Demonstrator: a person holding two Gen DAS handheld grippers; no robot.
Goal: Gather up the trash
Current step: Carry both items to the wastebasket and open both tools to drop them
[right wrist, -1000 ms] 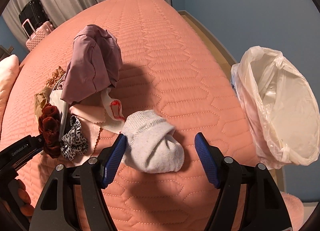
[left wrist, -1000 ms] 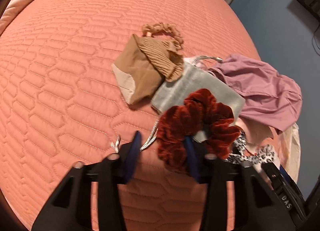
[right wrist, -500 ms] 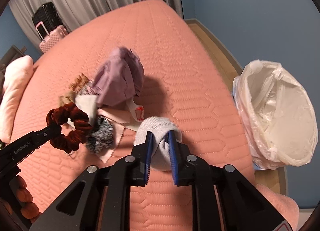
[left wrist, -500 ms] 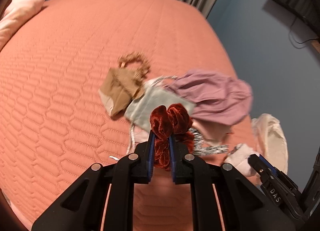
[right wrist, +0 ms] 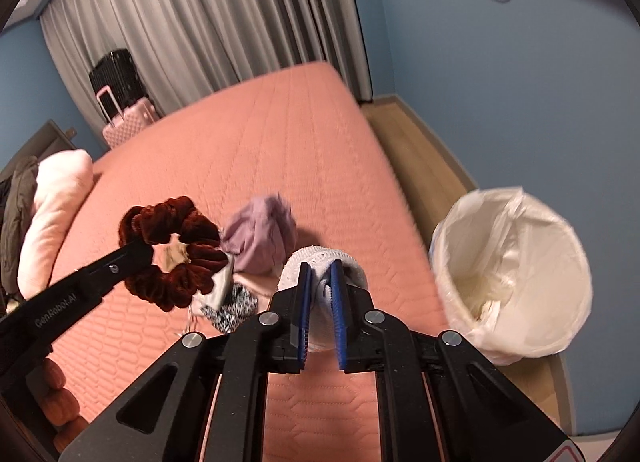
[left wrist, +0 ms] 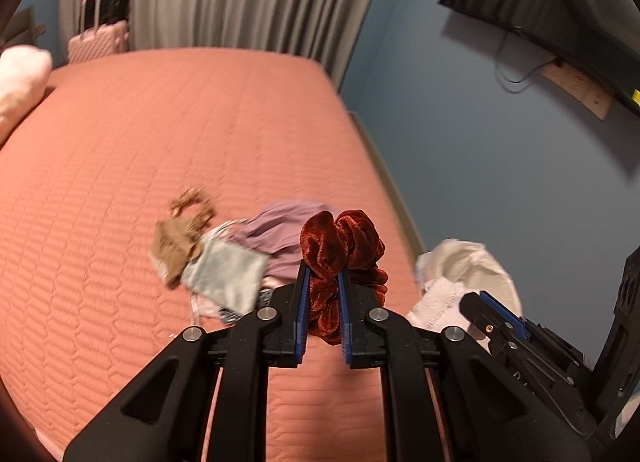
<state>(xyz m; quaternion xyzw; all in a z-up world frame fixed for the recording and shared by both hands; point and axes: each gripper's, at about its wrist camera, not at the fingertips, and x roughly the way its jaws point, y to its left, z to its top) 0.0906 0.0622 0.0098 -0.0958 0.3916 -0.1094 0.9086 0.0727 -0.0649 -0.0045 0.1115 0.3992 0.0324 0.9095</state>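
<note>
My left gripper (left wrist: 323,274) is shut on a dark red velvet scrunchie (left wrist: 344,238), lifted clear of the salmon quilted bed (left wrist: 160,142). In the right wrist view the scrunchie (right wrist: 160,218) hangs as a ring from the left gripper (right wrist: 136,254), above the pile. My right gripper (right wrist: 320,268) has its jaws closing on a white sock (right wrist: 316,256), which sits pinched between the blue pads and is raised off the bed. A bin lined with a white plastic bag (right wrist: 560,230) stands open on the floor by the bed's right edge.
A pile stays on the bed: purple cloth (left wrist: 280,230), a grey pouch (left wrist: 224,278), tan fabric (left wrist: 176,246), a leopard-print piece (right wrist: 232,310). A pink pillow (right wrist: 56,206) lies far left. Suitcases (left wrist: 100,42) and curtains stand beyond the bed; a blue wall is on the right.
Both grippers went from open around their items to shut on them, then rose from the bed. The scrunchie and the sock came up with them, and the pile looks smaller below.
</note>
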